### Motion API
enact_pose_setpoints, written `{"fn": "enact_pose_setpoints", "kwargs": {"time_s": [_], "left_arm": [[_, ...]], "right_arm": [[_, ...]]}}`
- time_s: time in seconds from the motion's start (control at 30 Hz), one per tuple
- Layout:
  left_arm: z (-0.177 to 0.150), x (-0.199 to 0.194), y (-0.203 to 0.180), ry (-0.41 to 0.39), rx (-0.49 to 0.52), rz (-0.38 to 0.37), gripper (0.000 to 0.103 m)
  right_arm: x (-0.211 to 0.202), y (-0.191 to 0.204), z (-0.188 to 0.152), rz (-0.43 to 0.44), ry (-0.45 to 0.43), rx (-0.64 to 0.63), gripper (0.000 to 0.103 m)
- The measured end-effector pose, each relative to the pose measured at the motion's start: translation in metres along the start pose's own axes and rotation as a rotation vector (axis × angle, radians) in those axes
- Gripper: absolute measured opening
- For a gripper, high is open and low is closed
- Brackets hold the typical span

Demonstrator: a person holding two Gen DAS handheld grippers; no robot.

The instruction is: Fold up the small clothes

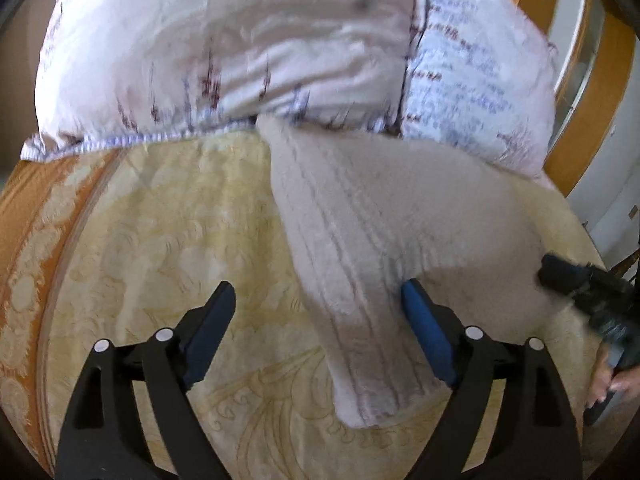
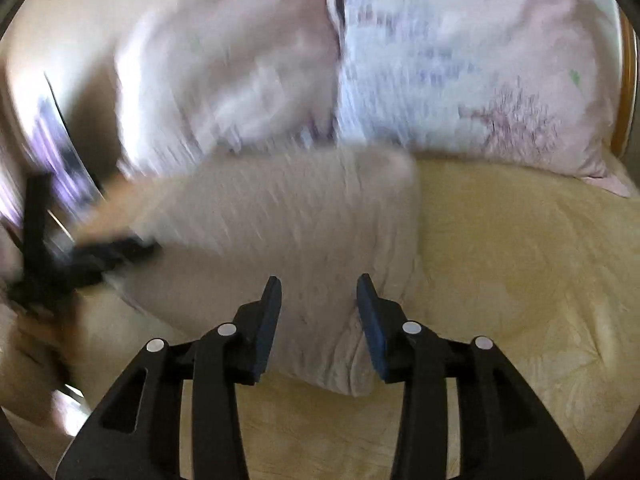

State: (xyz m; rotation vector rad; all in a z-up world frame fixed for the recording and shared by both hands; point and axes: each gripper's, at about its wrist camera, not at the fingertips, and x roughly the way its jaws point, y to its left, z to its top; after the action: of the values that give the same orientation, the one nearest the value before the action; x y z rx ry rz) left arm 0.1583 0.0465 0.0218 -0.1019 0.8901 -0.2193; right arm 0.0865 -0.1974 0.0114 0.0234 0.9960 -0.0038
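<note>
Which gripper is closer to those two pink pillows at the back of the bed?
Hard to say. The left gripper and right gripper both hover open over the pale knitted garment, each with the pillows beyond the garment's far edge. Neither looks clearly closer.

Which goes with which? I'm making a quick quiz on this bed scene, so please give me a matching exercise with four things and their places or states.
Things:
1. pale beige ribbed knit garment
2. pink printed pillows
3. yellow patterned bedspread
4. left gripper

Places or states:
A. piled at the far end of the bed
B. jaws wide open
C. lying on the bedspread
D. covering the mattress

Pairs: 1-C, 2-A, 3-D, 4-B
</note>
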Motion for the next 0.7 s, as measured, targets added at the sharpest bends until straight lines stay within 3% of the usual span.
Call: {"fn": "enact_pose_setpoints", "kwargs": {"time_s": [0.23,0.3,0.33,0.37,0.47,0.6,0.7], "left_arm": [[-0.005,0.000,0.003,0.015,-0.026,0.007,0.092],[-0.008,-0.011,0.003,-0.009,-0.029,-0.001,0.093],[-0.011,-0.018,0.002,-0.029,-0.028,0.001,0.094],[-0.014,-0.024,0.001,-0.044,-0.030,-0.003,0.098],[-0.026,-0.040,-0.001,-0.076,-0.054,-0.009,0.101],[-0.040,-0.051,-0.005,-0.068,-0.118,0.039,0.101],[-0.047,-0.052,-0.007,-0.045,-0.156,0.017,0.101]], "right_arm": [[-0.015,-0.013,0.001,0.035,-0.015,0.120,0.048],[-0.032,-0.019,0.001,0.068,-0.052,0.169,0.059],[-0.042,-0.022,0.001,0.050,-0.082,0.185,0.078],[-0.050,-0.024,0.000,0.029,-0.111,0.188,0.088],[-0.067,-0.025,-0.005,-0.031,-0.154,0.183,0.092],[-0.074,-0.021,-0.010,-0.107,-0.167,0.187,0.101],[-0.082,-0.014,-0.017,-0.068,-0.234,0.162,0.102]]}}
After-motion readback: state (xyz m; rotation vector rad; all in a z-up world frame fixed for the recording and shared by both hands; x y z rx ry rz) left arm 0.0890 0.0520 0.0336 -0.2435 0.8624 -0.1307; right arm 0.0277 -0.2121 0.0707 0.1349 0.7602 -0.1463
